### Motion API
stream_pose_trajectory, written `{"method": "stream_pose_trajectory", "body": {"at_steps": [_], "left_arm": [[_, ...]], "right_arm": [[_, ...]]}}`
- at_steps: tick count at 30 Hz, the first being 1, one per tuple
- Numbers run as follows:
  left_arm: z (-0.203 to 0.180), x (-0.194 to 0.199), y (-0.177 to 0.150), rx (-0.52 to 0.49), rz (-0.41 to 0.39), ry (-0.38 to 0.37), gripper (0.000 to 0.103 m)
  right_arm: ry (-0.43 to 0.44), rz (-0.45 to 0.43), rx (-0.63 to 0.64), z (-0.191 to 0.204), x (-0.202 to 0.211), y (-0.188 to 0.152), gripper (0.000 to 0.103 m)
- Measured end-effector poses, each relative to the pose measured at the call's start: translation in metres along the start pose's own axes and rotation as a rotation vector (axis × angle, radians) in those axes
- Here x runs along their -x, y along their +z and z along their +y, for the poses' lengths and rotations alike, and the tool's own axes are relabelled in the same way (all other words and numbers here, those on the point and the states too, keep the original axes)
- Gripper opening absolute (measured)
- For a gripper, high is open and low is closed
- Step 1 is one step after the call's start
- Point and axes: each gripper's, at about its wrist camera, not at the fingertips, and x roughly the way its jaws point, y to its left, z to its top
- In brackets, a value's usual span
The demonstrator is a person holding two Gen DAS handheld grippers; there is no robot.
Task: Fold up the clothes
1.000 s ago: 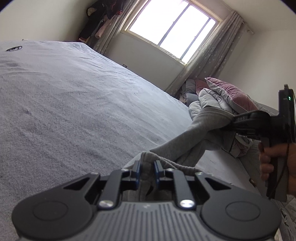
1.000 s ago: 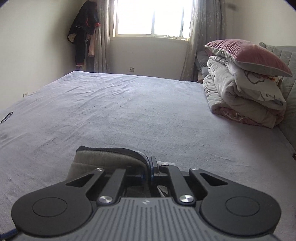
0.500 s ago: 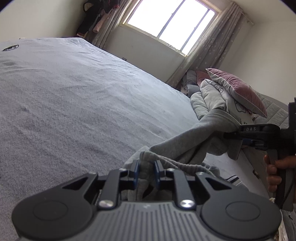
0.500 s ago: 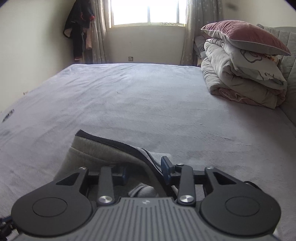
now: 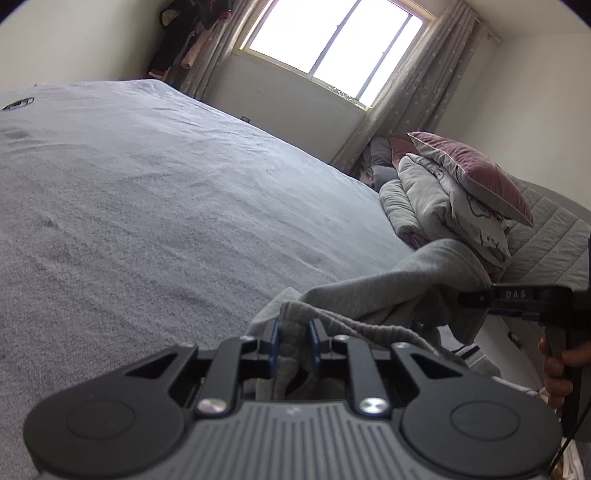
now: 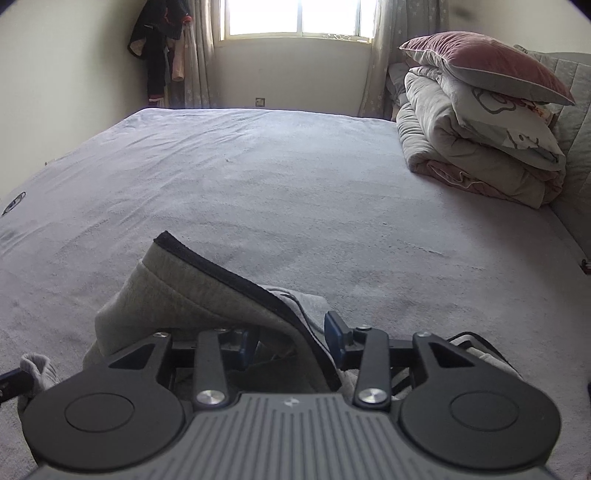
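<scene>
A soft grey fleece garment with a black edge band point(image 6: 207, 280) is held above the near edge of the wide bed with a grey-blue cover point(image 5: 155, 206). Its bunched cloth is clamped in the left gripper point(image 5: 293, 341). The jaws of the right gripper point(image 6: 291, 339) are opening, with the garment's band lying between them, not pressed.

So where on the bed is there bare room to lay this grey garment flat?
The bed sheet lies bare from the grey garment to the far edge under the window, and left toward the small dark mark. Crowded: the far right corner, with the stacked quilt and pillow, and the near edge around both grippers.
</scene>
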Motion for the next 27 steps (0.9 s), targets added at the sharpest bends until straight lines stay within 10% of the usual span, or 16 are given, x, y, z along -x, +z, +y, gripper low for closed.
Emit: {"method": "stream_pose_trajectory", "body": {"at_steps": [13, 19, 24, 27], "left_arm": [[0.011, 0.017, 0.006, 0.046, -0.134, 0.135, 0.000], [0.025, 0.022, 0.006, 0.129, -0.067, 0.017, 0.001], [0.023, 0.023, 0.000, 0.083, -0.037, -0.025, 0.040], [0.025, 0.014, -0.004, 0.072, 0.008, -0.054, 0.044]], "right_arm": [[-0.002, 0.020, -0.010, -0.011, 0.023, -0.021, 0.047], [0.003, 0.049, 0.022, -0.008, 0.027, -0.041, 0.048], [0.010, 0.033, -0.008, -0.015, 0.039, -0.046, 0.048], [0.061, 0.021, -0.037, -0.017, 0.054, -0.056, 0.052]]}}
